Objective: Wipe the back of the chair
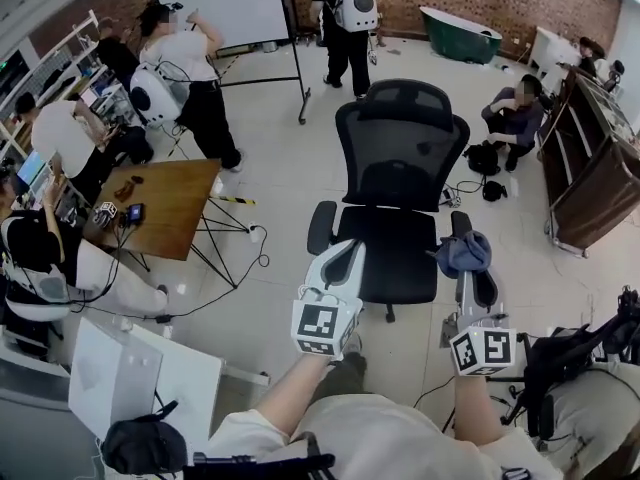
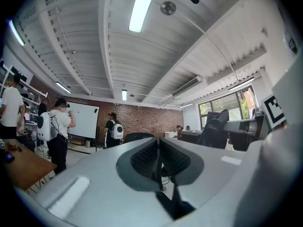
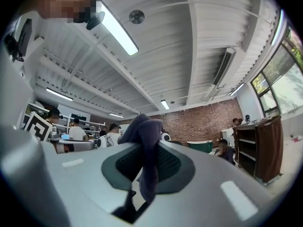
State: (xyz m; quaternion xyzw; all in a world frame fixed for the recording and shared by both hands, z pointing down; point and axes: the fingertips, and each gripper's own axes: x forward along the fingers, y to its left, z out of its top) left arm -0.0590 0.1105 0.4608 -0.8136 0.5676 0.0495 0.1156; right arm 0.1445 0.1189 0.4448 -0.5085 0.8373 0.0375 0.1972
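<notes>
A black mesh office chair (image 1: pixel 402 183) stands in front of me, its seat facing me and its back (image 1: pixel 402 153) beyond it. My right gripper (image 1: pixel 466 258) is shut on a blue-grey cloth (image 1: pixel 460 252) that bunches over the chair's right armrest. In the right gripper view the cloth (image 3: pixel 144 148) hangs from between the closed jaws. My left gripper (image 1: pixel 343 256) is shut with nothing in it, just left of the seat beside the left armrest (image 1: pixel 320 228). Its jaws meet in the left gripper view (image 2: pixel 158 162), and the chair's top (image 2: pixel 139 136) shows past them.
A wooden table (image 1: pixel 160 203) with small items stands to the left, cables on the floor beside it. A whiteboard (image 1: pixel 225 6) stands at the back left. A dark wooden cabinet (image 1: pixel 590 163) lines the right. Several people stand or sit around the room.
</notes>
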